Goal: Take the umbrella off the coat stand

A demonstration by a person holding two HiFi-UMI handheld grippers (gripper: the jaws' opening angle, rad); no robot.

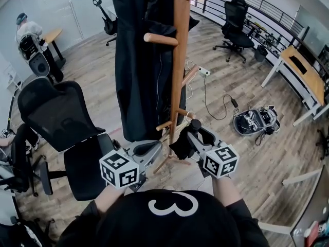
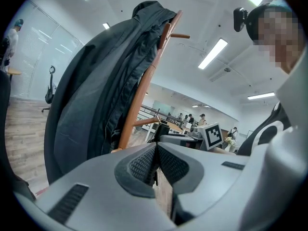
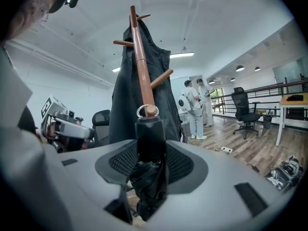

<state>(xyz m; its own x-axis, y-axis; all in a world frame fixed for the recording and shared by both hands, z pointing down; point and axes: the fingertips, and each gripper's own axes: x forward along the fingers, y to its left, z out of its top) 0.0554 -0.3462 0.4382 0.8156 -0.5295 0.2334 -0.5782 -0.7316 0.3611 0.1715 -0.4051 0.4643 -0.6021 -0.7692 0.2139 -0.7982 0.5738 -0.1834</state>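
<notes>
The wooden coat stand (image 1: 180, 60) rises in front of me with a black coat (image 1: 139, 60) draped over its left side. In the right gripper view the stand's pole (image 3: 140, 61) is straight ahead. A folded black umbrella (image 3: 150, 138) stands upright between my right gripper's (image 3: 150, 153) jaws, which are shut on it. Its metal loop (image 3: 146, 111) sits round the tip of a low peg. In the head view the right gripper (image 1: 191, 133) holds the umbrella (image 1: 181, 144) beside the stand's lower pegs. My left gripper (image 1: 154, 147) (image 2: 155, 165) hovers next to it, shut and holding nothing.
A black office chair (image 1: 61, 117) stands close on my left. A power strip and cable (image 1: 205, 72) and a round grey device (image 1: 254, 120) lie on the wooden floor to the right. Desks (image 1: 300, 71) and another chair (image 1: 236, 19) stand further off, with people (image 3: 195, 107) behind the stand.
</notes>
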